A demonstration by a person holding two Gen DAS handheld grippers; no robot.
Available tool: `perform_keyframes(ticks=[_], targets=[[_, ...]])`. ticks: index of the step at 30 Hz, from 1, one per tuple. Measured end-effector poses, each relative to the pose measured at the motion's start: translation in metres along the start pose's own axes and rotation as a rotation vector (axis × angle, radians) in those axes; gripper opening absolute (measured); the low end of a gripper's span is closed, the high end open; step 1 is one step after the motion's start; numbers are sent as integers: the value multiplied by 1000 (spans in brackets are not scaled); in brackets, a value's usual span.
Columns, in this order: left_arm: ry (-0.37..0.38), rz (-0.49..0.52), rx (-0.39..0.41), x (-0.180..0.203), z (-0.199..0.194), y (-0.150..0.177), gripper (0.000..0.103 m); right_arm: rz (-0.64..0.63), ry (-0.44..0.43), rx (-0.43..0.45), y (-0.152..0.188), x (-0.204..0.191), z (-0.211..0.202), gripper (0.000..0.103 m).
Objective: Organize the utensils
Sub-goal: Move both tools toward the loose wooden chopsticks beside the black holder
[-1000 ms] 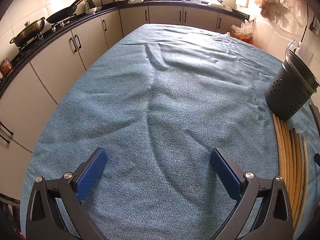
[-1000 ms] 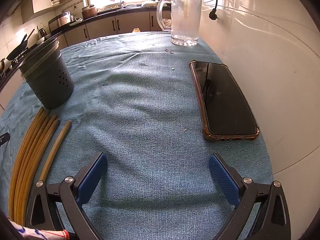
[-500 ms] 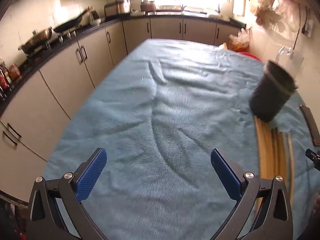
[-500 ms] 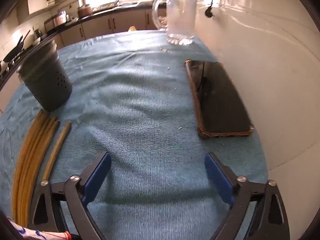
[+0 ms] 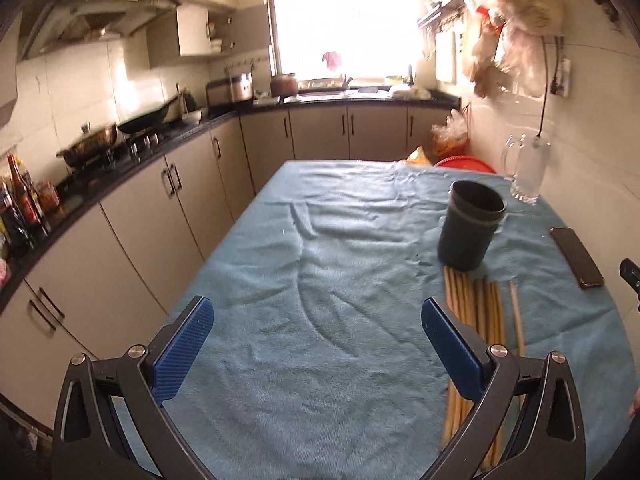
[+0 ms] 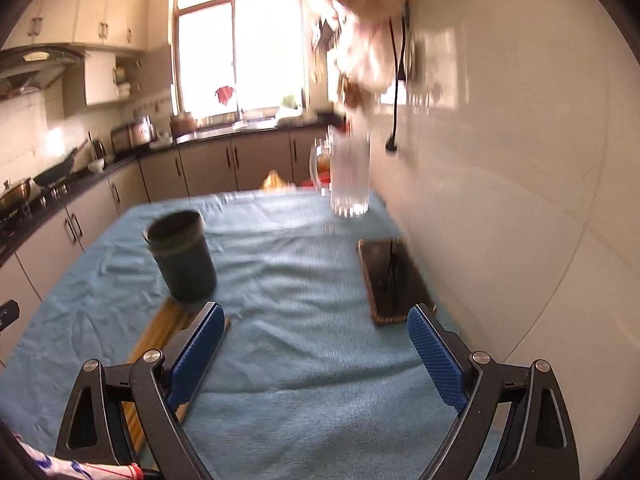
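- Holding your left gripper above the blue cloth, you have its blue pads spread wide, with nothing between them and nothing touching them.
- Your right gripper is likewise splayed apart and empty, raised over the same cloth.
- The chopsticks lie flat in a bundle on the cloth, just beyond and partly behind your left gripper's right-hand pad; one stick lies a little apart on the bundle's right.
- From the right wrist, the chopsticks run under and behind the left-hand pad, outside the gap rather than within it.
- The dark holder stands upright at the far end of the bundle, seemingly touching the stick tips.
- The left wrist view takes in the counter and stove with pans on the left; the right wrist view shows the phone more closely, near the tiled wall, with the glass jug behind it, though that view is blurred.
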State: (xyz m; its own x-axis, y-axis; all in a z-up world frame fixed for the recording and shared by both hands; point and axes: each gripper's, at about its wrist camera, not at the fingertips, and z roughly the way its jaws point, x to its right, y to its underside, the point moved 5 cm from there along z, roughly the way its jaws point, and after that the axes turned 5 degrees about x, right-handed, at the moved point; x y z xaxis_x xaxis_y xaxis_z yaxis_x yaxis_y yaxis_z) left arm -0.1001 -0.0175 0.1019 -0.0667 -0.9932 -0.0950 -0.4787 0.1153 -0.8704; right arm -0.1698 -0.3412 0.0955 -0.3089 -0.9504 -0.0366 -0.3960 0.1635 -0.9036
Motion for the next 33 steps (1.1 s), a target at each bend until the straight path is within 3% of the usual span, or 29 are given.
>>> perform_keyframes(ticks=[4, 18, 33], targets=[[1, 15, 37, 11, -19, -2, 103, 11, -31, 28, -1, -10, -22, 94], [51, 1, 16, 18, -36, 7, 103, -10, -82, 60, 2, -34, -47, 92], [54, 33, -12, 21, -23, 13, 103, -2, -119, 11, 11, -43, -34, 92]])
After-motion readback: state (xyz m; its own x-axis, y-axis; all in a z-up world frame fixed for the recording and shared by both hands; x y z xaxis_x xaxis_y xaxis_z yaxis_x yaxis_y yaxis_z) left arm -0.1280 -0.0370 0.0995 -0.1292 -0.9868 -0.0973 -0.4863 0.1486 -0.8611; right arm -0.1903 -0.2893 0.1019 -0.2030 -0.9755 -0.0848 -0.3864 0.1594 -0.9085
